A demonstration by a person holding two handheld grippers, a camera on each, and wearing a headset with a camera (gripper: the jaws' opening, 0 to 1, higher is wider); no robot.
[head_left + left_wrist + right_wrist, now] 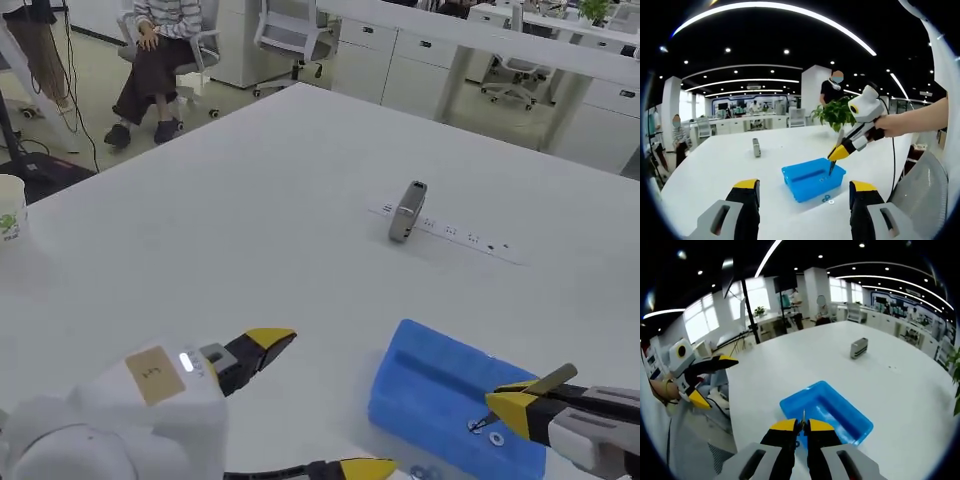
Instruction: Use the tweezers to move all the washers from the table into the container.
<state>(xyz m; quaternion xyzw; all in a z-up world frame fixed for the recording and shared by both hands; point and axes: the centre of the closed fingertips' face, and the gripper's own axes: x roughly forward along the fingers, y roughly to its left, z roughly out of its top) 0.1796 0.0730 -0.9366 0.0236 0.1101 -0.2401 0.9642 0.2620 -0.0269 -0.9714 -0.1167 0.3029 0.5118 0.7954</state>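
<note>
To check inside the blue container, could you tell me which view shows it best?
The right gripper view: it looks down into the blue container, so its inside shows. The left gripper view sees it low, from the side. In the head view the right gripper covers part of it.

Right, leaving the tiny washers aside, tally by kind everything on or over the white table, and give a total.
hand-held gripper: 2, the left hand-held gripper and the right hand-held gripper
tweezers: 1
blue container: 1
grey device: 1
socket strip: 1
paper cup: 1
Total: 7
</note>
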